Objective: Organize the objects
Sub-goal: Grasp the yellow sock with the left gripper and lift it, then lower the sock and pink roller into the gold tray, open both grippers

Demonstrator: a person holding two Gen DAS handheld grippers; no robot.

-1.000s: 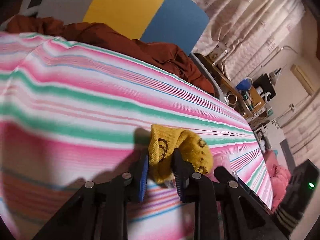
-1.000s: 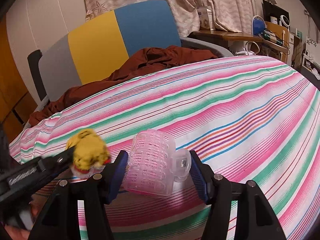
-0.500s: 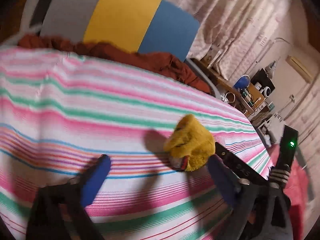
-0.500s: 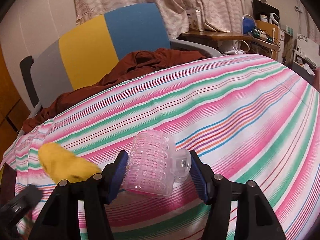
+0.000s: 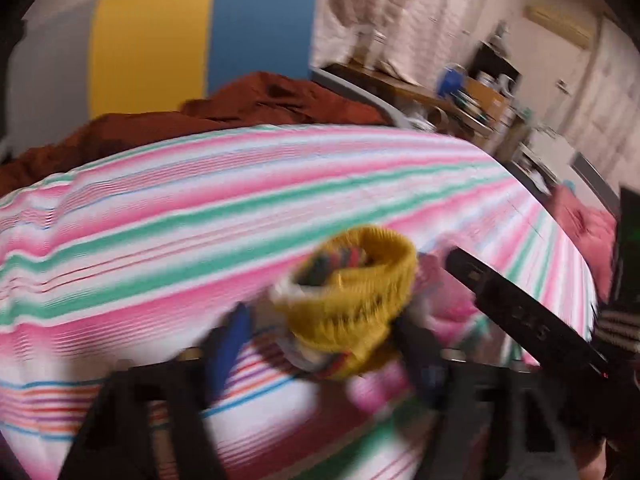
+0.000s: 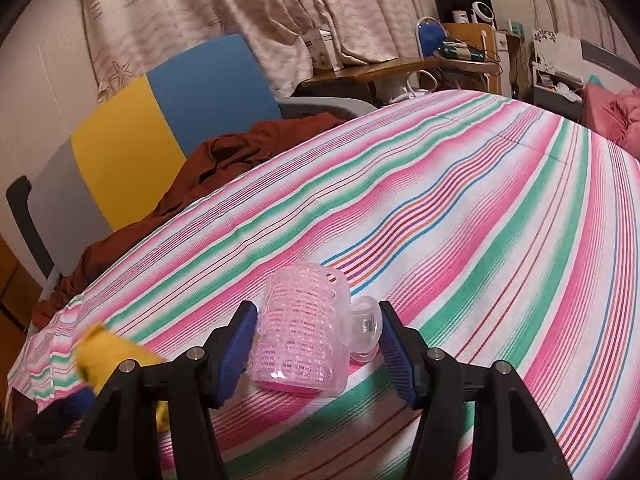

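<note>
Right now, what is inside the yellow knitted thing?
The yellow knitted thing is open on top; blurred colourful, maybe striped fabric shows inside. Deeper contents are covered. It sits between the left gripper fingers.

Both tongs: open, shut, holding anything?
Left tongs: just closing around the yellow sock; blurred, grip unclear.
Right tongs: shut on the pink hair roller.

- This is looking like a bedroom in a home.
- A striped bedcover [image 6: 460, 208] is lying spread out.
- Curtains [image 6: 192, 8] are hanging behind a cluttered desk [image 6: 400, 66].
</note>
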